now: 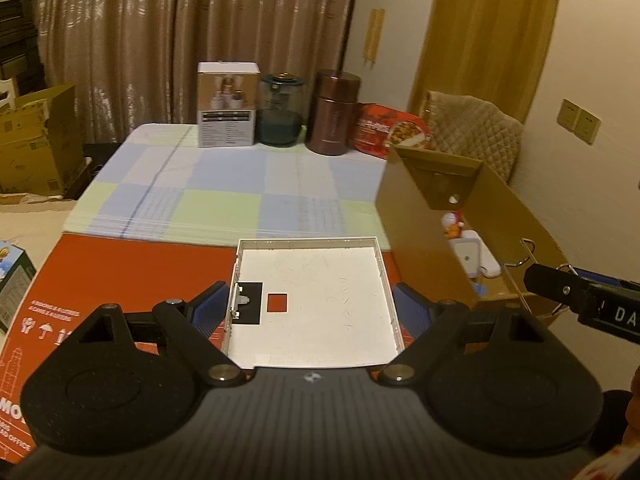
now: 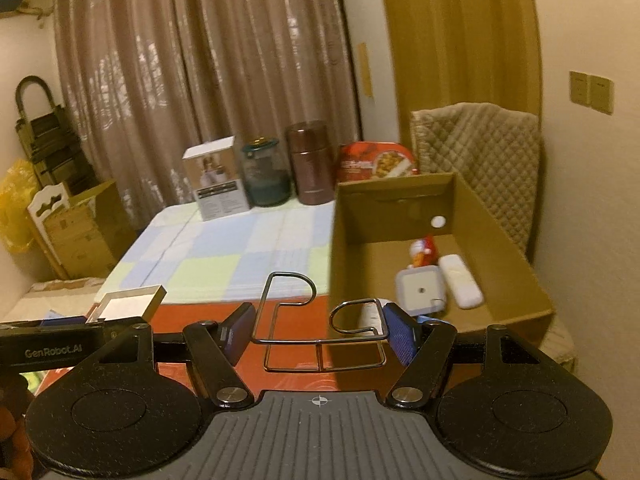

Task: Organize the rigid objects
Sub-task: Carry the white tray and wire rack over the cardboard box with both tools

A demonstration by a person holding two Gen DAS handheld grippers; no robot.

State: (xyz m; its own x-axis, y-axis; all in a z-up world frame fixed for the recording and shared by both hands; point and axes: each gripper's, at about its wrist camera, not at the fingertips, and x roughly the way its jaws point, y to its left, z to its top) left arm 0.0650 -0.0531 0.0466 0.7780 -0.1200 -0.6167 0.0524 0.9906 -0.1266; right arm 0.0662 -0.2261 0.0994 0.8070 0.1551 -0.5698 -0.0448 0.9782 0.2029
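Right gripper [image 2: 318,336] is clamping a light, stiff, snag-prone wire rack [image 2: 320,332] across its side rails, while left gripper [image 1: 312,312] is pinching a rigid, shallow white tray [image 1: 316,300] by its walls, cardboard box [image 2: 516,264] lying at two o'clock.

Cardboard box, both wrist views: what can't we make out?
- Cardboard box floor, left wrist: near wall hides most of it.
- Contents, right wrist: wire rack and right hand-held gripper cover the near corner.
- Figurine: too small and blurred to identify.
- White tray, left wrist: near edge hidden by left hand-held gripper body.
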